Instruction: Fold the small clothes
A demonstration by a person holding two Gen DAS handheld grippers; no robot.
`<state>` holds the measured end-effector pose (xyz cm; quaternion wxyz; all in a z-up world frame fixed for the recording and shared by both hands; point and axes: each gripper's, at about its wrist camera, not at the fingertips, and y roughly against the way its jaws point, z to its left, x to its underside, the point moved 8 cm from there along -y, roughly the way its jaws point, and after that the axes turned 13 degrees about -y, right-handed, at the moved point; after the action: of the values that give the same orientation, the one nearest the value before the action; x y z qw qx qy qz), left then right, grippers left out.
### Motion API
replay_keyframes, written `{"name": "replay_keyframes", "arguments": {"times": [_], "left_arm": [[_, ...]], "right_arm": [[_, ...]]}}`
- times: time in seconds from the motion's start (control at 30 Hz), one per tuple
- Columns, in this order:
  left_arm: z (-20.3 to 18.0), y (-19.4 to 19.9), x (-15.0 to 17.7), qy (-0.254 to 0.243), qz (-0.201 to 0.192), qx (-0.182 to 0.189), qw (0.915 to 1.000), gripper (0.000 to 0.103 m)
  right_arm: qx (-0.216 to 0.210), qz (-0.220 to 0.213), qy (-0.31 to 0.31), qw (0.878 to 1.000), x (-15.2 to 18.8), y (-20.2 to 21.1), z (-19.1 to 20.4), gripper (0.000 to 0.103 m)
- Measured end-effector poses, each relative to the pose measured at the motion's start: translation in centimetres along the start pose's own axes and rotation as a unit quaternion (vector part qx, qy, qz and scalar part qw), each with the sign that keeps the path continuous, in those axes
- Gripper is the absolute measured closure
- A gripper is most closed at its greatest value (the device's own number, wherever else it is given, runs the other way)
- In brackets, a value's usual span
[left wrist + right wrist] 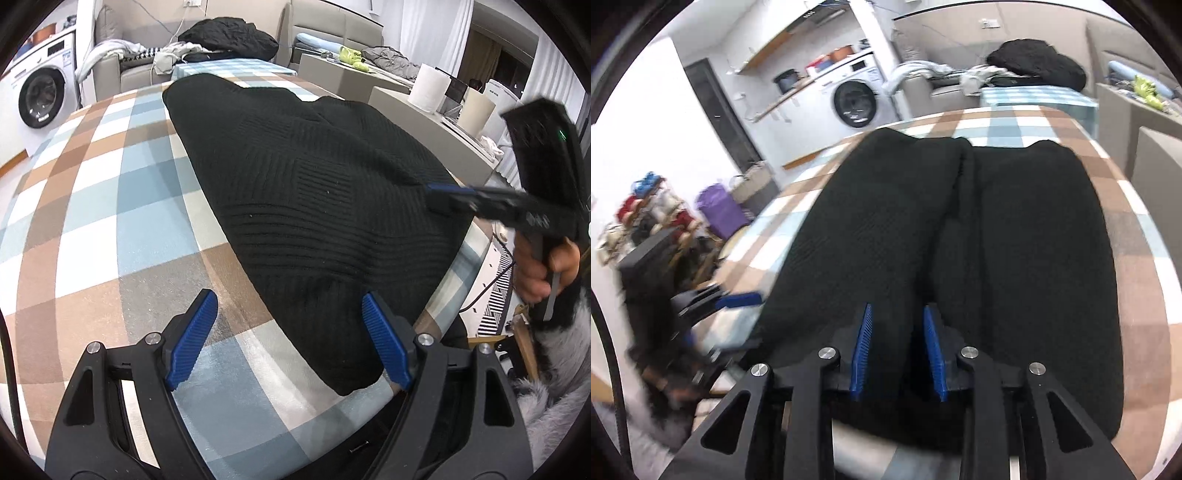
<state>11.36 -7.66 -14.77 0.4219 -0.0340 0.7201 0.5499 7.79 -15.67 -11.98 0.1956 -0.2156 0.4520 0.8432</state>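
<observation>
Your checked surface [92, 192] carries the black ribbed knit garment [314, 206], its long axis running away from you, folded into two lengthwise lobes. Your right gripper [899, 347] has its jaws partly closed over the near hem; your left gripper [291, 339] hangs jaws wide apart, empty, at the near corner.

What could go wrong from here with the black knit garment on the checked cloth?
The black ribbed knit garment lies close to the table edge on the checked tablecloth; a pull toward that edge could drag it off. The right gripper has its jaws only narrowly apart over a crease, so it may pinch several layers. The left gripper is open at the hem, holding nothing.
</observation>
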Motion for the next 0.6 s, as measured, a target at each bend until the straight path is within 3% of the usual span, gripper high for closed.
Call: {"name": "replay_keyframes", "arguments": {"times": [0.13, 0.17, 0.2, 0.27, 0.37, 0.43, 0.53, 0.6], "left_arm": [[-0.6, -0.1, 0.0, -0.007, 0.003, 0.008, 0.9999, 0.024], [-0.7, 0.0, 0.0, -0.01, 0.002, 0.007, 0.9999, 0.024], [-0.8, 0.2, 0.0, -0.012, 0.001, 0.007, 0.9999, 0.024], [-1.1, 0.5, -0.2, -0.013, -0.007, 0.015, 0.9998, 0.024], [-1.3, 0.1, -0.1, -0.021, 0.003, 0.009, 0.9997, 0.024], [-1.2, -0.1, 0.1, -0.03, 0.014, -0.008, 0.9994, 0.024], [-1.1, 0.0, -0.1, -0.026, 0.008, -0.005, 0.9996, 0.024], [-0.8, 0.1, -0.6, -0.014, -0.001, -0.002, 0.9999, 0.024]], "right_arm": [[-0.008, 0.011, 0.02, 1.0, 2.0, 0.0, -0.1, 0.075], [-0.001, 0.01, 0.032, 0.999, 2.4, -0.1, -0.1, 0.082], [-0.009, 0.011, 0.036, 0.999, 2.6, 0.2, 0.1, 0.09], [-0.051, 0.011, 0.034, 0.998, 2.7, 1.1, 0.8, 0.092], [-0.008, 0.028, 0.033, 0.999, 3.2, 0.6, -0.5, 0.092], [-0.006, 0.034, 0.035, 0.999, 3.4, 0.6, -0.5, 0.092], [-0.013, 0.017, 0.038, 0.999, 2.4, 1.3, 0.3, 0.084], [-0.008, 0.002, 0.024, 1.0, 1.3, 1.5, 0.1, 0.069]]}}
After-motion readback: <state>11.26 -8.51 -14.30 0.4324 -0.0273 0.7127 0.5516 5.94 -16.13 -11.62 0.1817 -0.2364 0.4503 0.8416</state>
